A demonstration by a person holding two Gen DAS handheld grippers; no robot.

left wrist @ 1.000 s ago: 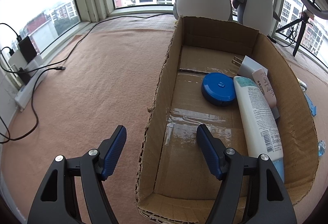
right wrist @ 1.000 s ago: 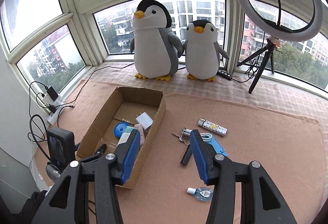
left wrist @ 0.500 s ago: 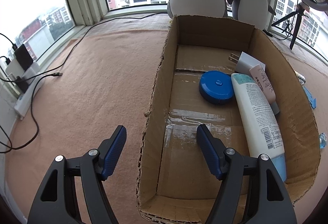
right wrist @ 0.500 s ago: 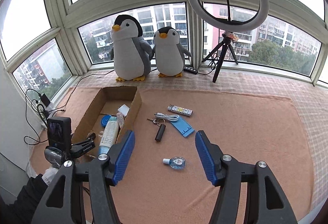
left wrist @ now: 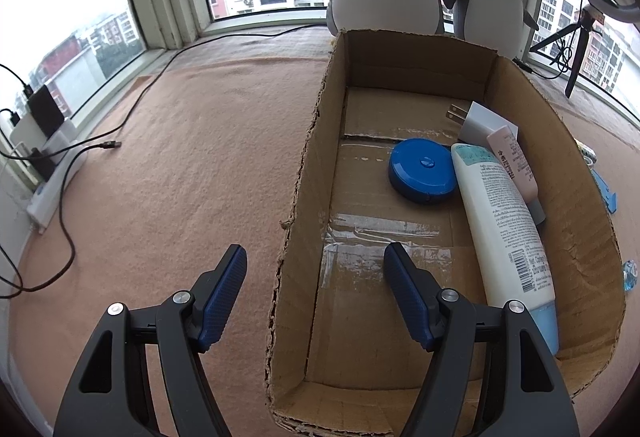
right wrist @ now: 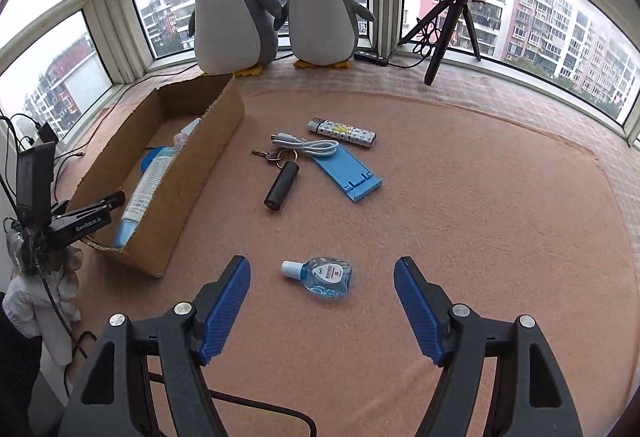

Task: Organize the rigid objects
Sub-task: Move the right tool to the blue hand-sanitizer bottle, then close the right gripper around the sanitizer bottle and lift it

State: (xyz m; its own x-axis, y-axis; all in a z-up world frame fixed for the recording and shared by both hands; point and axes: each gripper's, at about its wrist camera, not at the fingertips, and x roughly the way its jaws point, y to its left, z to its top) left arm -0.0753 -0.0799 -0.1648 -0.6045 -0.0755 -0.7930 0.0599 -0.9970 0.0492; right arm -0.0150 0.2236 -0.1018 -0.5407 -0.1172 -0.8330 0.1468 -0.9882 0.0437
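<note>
Right hand-held gripper (right wrist: 322, 301) has dropped low since the earlier frame, released and empty, the small bottle (right wrist: 320, 275) just ahead between its fingers. Left hand-held gripper (left wrist: 314, 289), also released, straddles the box (left wrist: 304, 197) wall. Boxed: tube (left wrist: 506, 225), blue disc (left wrist: 422, 169), plug (left wrist: 478, 121). Left on the carpet: keys (right wrist: 276, 155), cable (right wrist: 306, 145), stand (right wrist: 348, 175), lighter (right wrist: 342, 131)

Left gripper (left wrist: 314, 257) jaws spread wide, nothing held. Right gripper (right wrist: 322, 269) likewise, angled downward.
</note>
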